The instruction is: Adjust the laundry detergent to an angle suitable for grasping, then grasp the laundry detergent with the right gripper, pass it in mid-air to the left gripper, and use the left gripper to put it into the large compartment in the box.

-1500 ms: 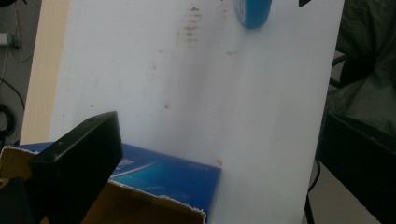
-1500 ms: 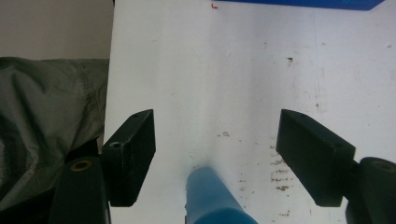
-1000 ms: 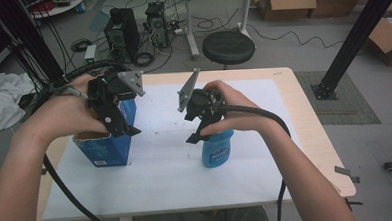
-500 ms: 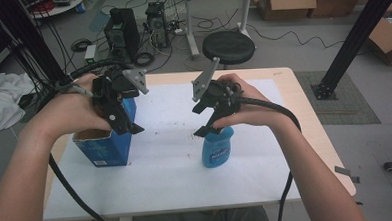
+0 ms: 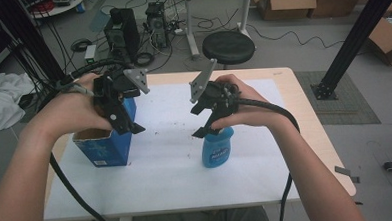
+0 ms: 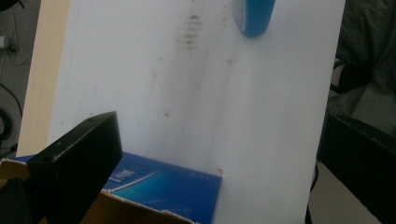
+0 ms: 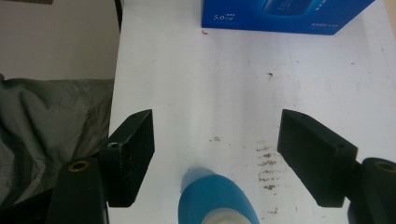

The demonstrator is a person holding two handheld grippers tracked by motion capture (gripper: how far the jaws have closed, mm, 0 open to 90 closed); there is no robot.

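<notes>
A blue carton (image 5: 108, 147) with its top torn open stands on the left of the white table (image 5: 167, 177). My left gripper (image 5: 127, 124) hovers just above the carton's open top, and the left gripper view has its jaws spread wide over the carton (image 6: 173, 189). A blue plastic bottle (image 5: 218, 148) stands upright to the right of centre. My right gripper (image 5: 204, 127) points down over the bottle's top. In the right gripper view the bottle's top (image 7: 217, 198) rises between the open jaws, clear of both pads (image 7: 135, 149).
Dark smudges (image 7: 266, 163) mark the white sheet near the bottle. A black stool (image 5: 228, 46) stands behind the table and a black frame post (image 5: 353, 38) to the right. Computer cases, cables and cardboard boxes (image 5: 287, 4) lie on the floor beyond.
My right gripper has shifted a little to the right and tilted above the bottle. The left gripper, the carton and the bottle have stayed put.
</notes>
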